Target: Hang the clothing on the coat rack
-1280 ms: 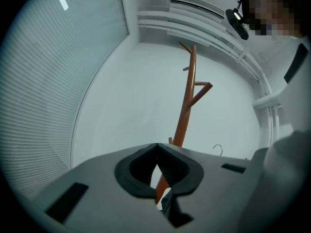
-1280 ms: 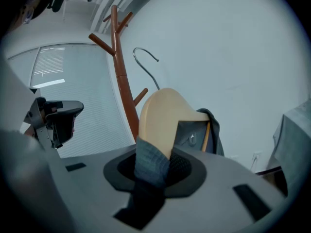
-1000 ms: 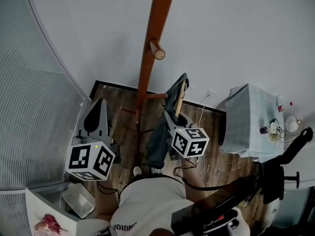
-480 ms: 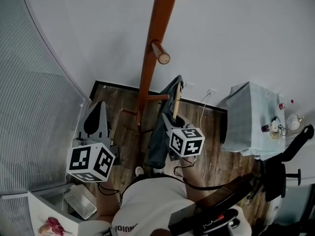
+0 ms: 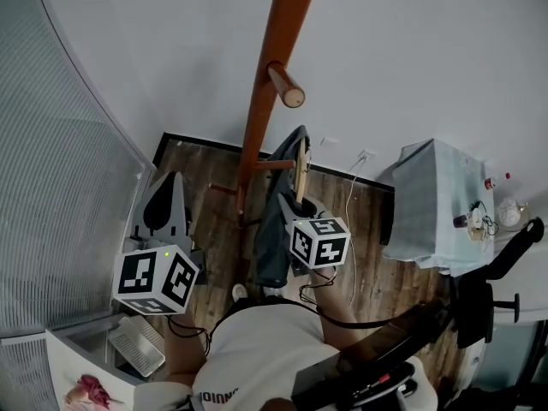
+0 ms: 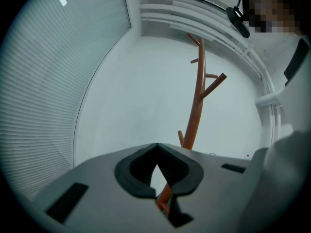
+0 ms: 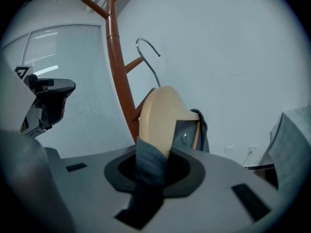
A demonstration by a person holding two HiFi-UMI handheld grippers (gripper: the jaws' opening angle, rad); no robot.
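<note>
Evidently a soft load on a stiff frame: clothing draped on a hanger beside the coat rack.
The right claw, jaws just closing, grips the wooden hanger through limp, seemingly denim cloth; the rigid wood is the better hold, since loose fabric would slide. The left claw is closed, empty.

The hand-held gripper, jaws together and empty, faces the orange coat rack.

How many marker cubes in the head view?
2: one white marker cube at lower left by the blinds, the other mid-frame beside the dark grey garment. None seems hidden.
</note>
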